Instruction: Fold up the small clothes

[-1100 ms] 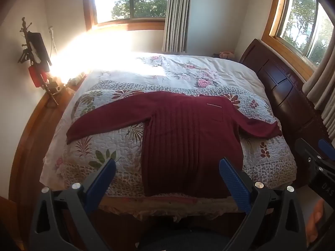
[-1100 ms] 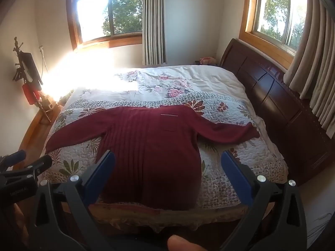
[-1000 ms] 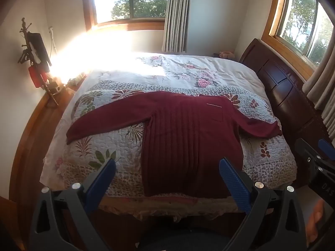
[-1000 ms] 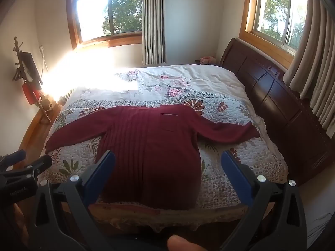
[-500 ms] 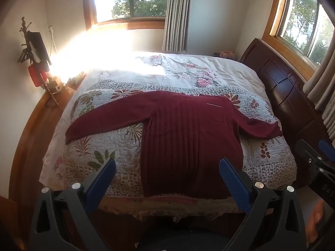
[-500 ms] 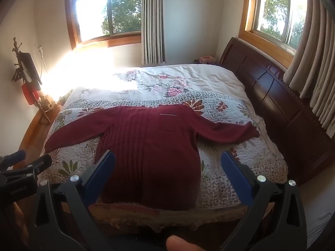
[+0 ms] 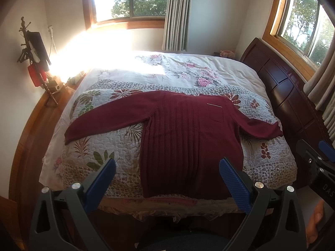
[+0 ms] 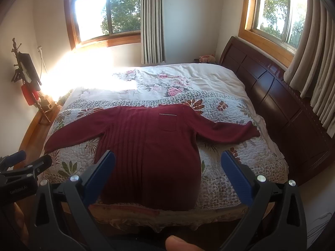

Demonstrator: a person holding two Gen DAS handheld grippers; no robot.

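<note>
A dark red ribbed sweater (image 7: 188, 138) (image 8: 150, 156) lies flat on the quilted bed, both sleeves spread out sideways and its hem at the near edge. My left gripper (image 7: 167, 167) hovers open in front of the hem, holding nothing. My right gripper (image 8: 167, 159) also stands open, short of the bed and apart from the sweater. The right gripper shows at the right edge of the left wrist view (image 7: 318, 159). The left gripper shows at the left edge of the right wrist view (image 8: 23, 163).
The bed's floral quilt (image 7: 100, 146) (image 8: 240, 152) reaches to a dark wooden headboard (image 7: 289, 96) (image 8: 272, 96) on the right. A stand with a dark device (image 7: 35, 54) rises at the left wall. A small pink toy (image 8: 206, 58) lies in the far corner. Strong sunlight washes out the far left of the bed.
</note>
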